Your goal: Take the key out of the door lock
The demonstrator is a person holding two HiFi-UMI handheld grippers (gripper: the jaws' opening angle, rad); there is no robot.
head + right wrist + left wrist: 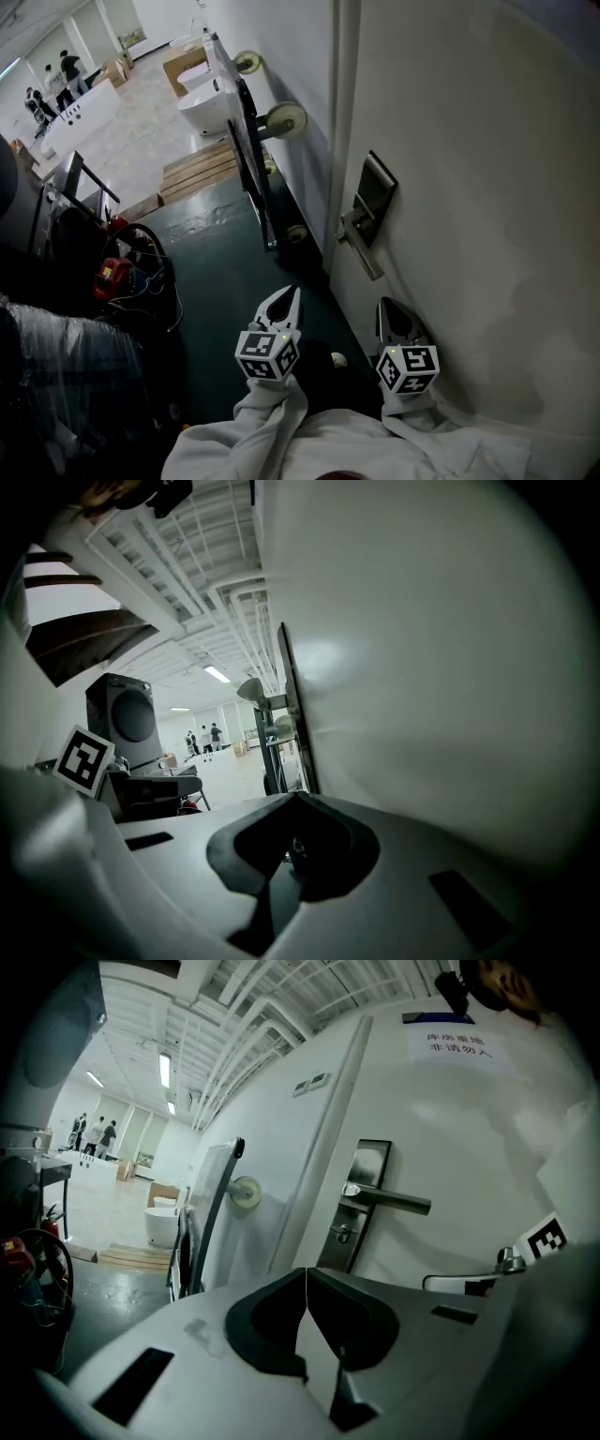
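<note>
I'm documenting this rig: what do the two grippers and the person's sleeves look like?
The left gripper and right gripper have smooth light grey shells, each tapering to a pointed claw with black inner padding. Each carries a white cube printed with black square markers. The person's sleeves are white.

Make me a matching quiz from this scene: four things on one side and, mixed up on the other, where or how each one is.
Things:
1 handle
2 left gripper
3 notice
4 toilet

Place or state:
a on the floor, far off
b jaws shut, empty
c high on the door
d on the lock plate

Pairs: 1-d, 2-b, 3-c, 4-a
</note>
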